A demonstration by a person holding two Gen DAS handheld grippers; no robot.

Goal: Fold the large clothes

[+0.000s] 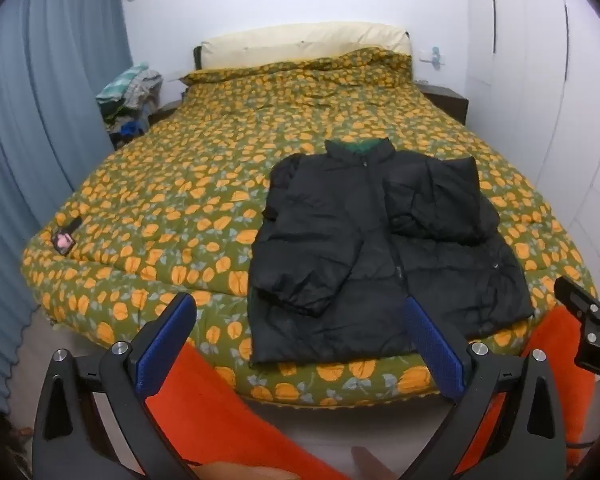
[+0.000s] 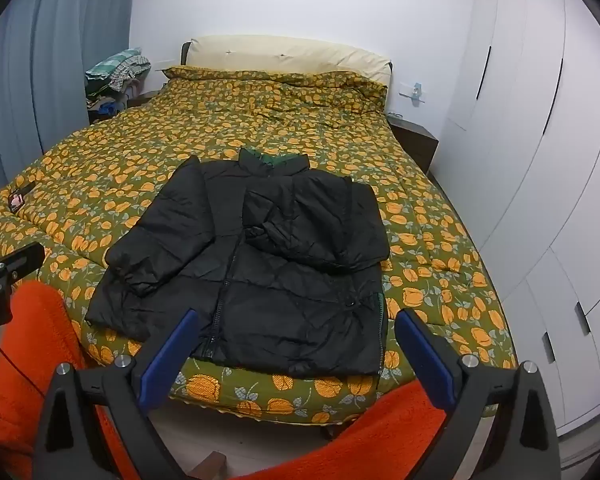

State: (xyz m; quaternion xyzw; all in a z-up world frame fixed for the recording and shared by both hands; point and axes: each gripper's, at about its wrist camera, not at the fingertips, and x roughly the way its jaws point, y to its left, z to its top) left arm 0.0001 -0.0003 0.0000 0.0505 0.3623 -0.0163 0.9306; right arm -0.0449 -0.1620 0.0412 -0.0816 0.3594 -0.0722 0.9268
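Black quilted puffer jacket lying front-up near the foot of the bed, on a green quilt with orange flower print, collar toward the cream headboard cushion. One sleeve already folded across the chest; the other sleeve angled out along the body, cuff near the hem. Zip apparently closed, though hard to confirm on such dark fabric.

Left gripper held above the bed's near edge, blue-padded fingers spread wide, nothing between them. Right gripper likewise released and empty, hovering short of the hem. Neither touching the jacket.

Probable step: sleeves half done, second sleeve yet to be brought in. Next move likely calls for lowering the left gripper to the outlying cuff, pinching through the puffy layers, and carrying it across the chest onto the folded sleeve. Then a hem-to-collar fold, both grippers taking the lower corners. Slippery, springy filling may resist staying flat.
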